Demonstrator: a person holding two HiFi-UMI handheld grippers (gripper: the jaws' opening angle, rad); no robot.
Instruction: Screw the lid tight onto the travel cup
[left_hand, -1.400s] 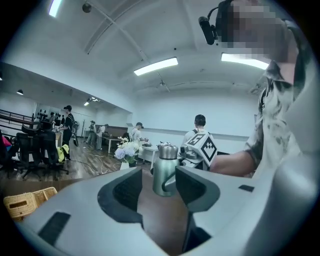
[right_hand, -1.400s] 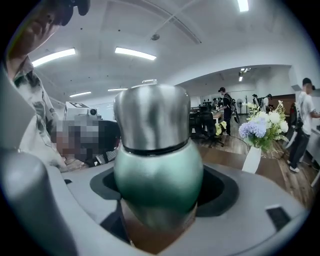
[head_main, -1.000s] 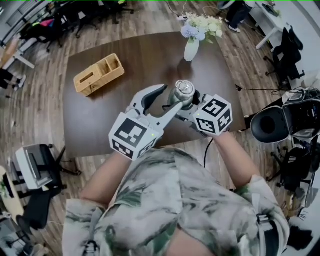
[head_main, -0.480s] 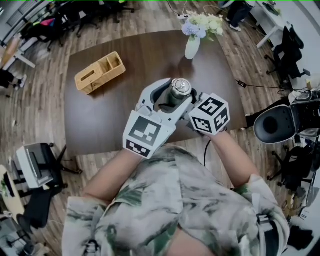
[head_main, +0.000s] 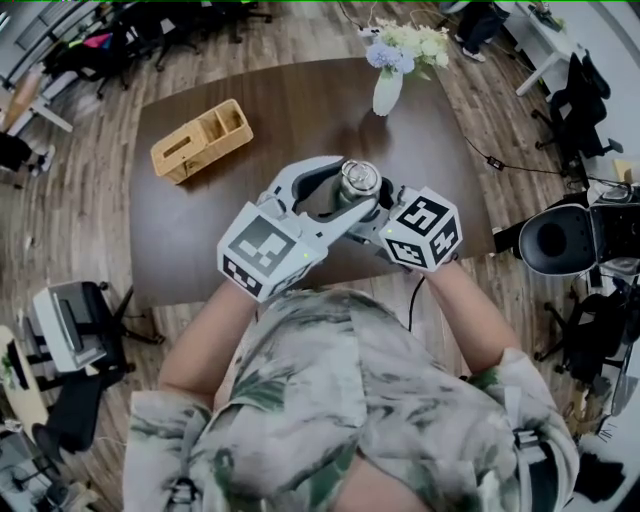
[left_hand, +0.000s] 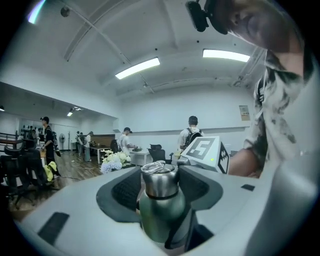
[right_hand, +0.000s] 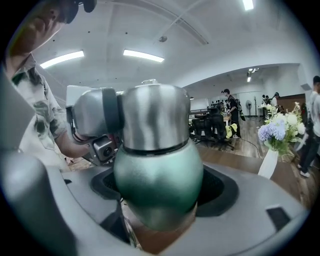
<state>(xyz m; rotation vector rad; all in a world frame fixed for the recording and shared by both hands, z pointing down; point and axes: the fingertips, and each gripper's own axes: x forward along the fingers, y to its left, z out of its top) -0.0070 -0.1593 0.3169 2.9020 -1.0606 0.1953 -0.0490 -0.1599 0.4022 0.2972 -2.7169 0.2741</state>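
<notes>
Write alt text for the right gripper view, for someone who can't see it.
A green travel cup with a steel lid fills the frame, its body clamped in the jaws of the right gripper. Behind lie an office and flowers at right.

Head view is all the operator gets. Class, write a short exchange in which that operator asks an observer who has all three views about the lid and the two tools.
Operator: Is the left tool squeezing the lid?
Observer: No. The left gripper view shows its jaws apart, with the lid between them and untouched.
Operator: What is holding it up?
Observer: The right tool, clamped on the green body of the travel cup.
Operator: Is the lid on?
Observer: It sits on the cup. The right gripper view shows a thin dark seam beneath the steel.
</notes>
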